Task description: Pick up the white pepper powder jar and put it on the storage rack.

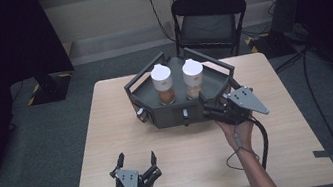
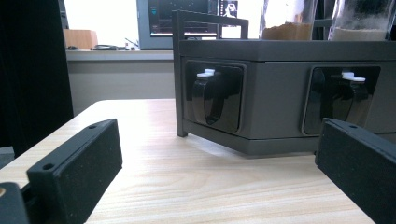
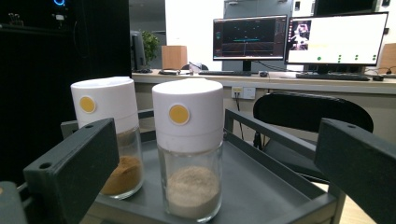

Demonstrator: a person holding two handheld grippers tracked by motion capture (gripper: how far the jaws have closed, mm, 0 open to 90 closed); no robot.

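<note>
Figure: my right gripper [image 1: 217,103] is raised at the front right corner of the dark grey tray [image 1: 213,84], its jaws spread wide and clamped on nothing. In the right gripper view the two black jaws frame the two jars that stand upright side by side on the tray floor. The nearer jar [image 3: 188,147], with a white cap bearing a yellow dot, holds pale powder; the farther jar [image 3: 114,135], capped alike, holds orange-brown powder and sits just beside it, to its left in this view. Neither jar is touched by a jaw. In the high view the tray sits toward the far middle of the light wooden table [image 1: 110,133], with the pale-powder jar [image 1: 193,78] on the right and the brown-powder jar [image 1: 163,84] on the left. My left gripper [image 1: 137,160] rests low near the front left edge of the table, well apart from the tray, its jaws likewise wide apart and holding nothing. The left gripper view looks level across the tabletop at the tray's front wall, where two recessed black handles [image 2: 212,99] are set. A black folding chair [image 1: 208,21] stands behind the table.
</note>
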